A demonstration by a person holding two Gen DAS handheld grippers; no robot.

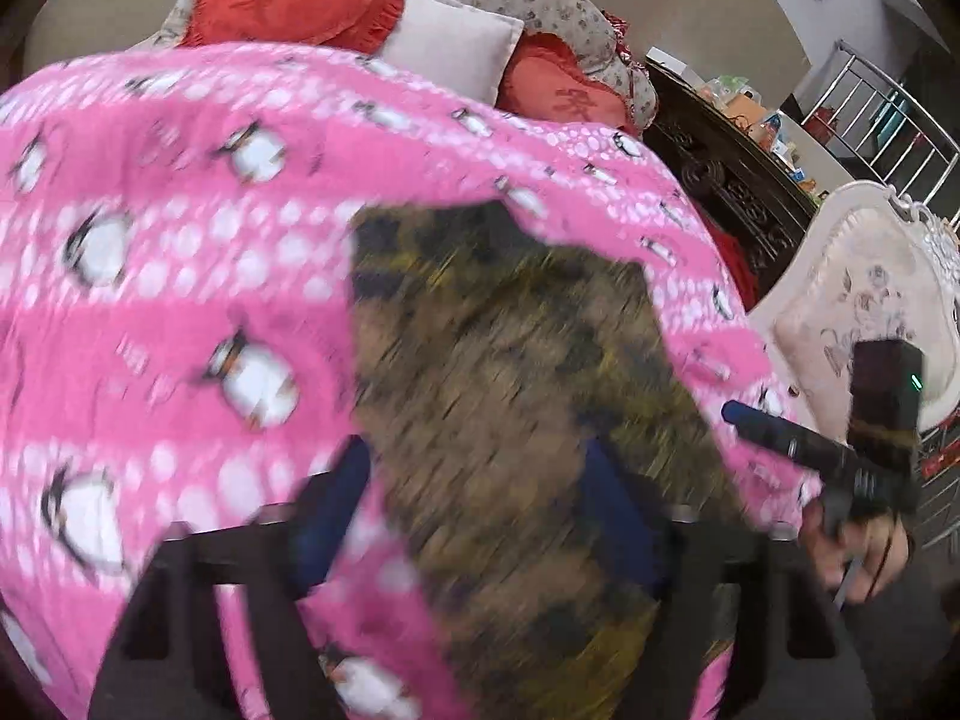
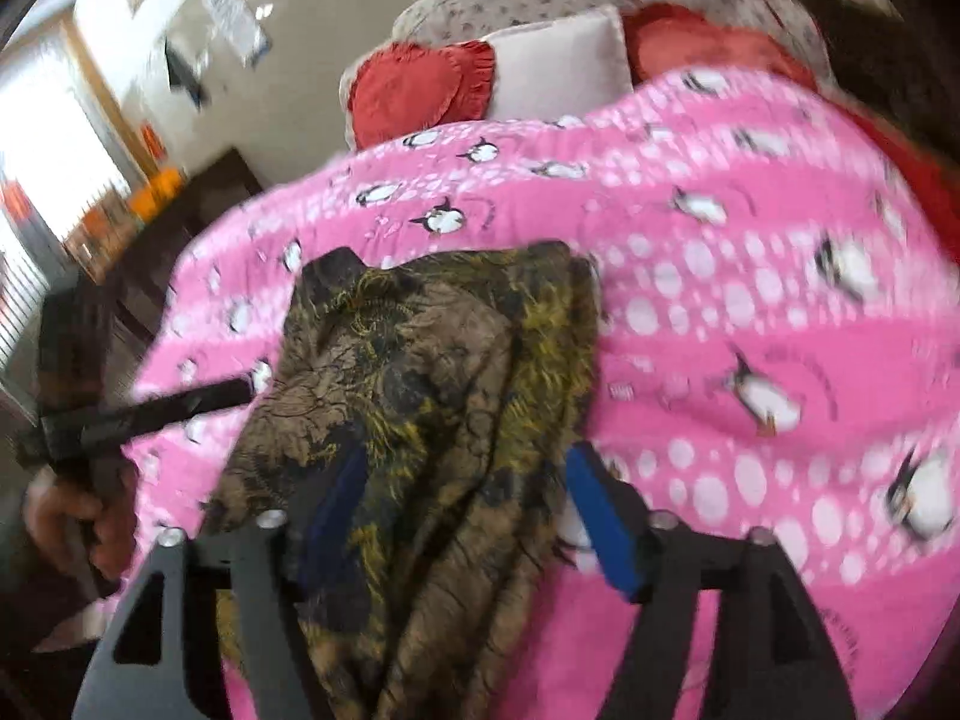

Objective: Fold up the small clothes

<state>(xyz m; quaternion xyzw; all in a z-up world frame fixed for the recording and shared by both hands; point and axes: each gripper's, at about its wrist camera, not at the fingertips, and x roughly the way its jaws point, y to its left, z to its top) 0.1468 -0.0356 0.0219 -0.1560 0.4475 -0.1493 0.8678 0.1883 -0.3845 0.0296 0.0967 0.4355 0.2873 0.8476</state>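
A brown, yellow and black patterned garment (image 1: pixel 510 372) lies on a pink penguin-print blanket (image 1: pixel 180 276); it also shows in the right wrist view (image 2: pixel 432 372). My left gripper (image 1: pixel 480 498) is open, its blue pads on either side of the garment's near end. My right gripper (image 2: pixel 462 498) is open, with the bunched garment between its blue fingers (image 2: pixel 600 522). The right gripper also shows at the right of the left wrist view (image 1: pixel 738 414). The left gripper shows at the left of the right wrist view (image 2: pixel 240 390). Both views are motion-blurred.
Red heart-shaped cushions (image 1: pixel 288 0) and a white pillow (image 1: pixel 456 48) lie at the head of the bed. A dark carved cabinet (image 1: pixel 732 180) and a white upholstered chair (image 1: pixel 864 312) stand to the right. A dark table (image 2: pixel 198 204) stands to the left.
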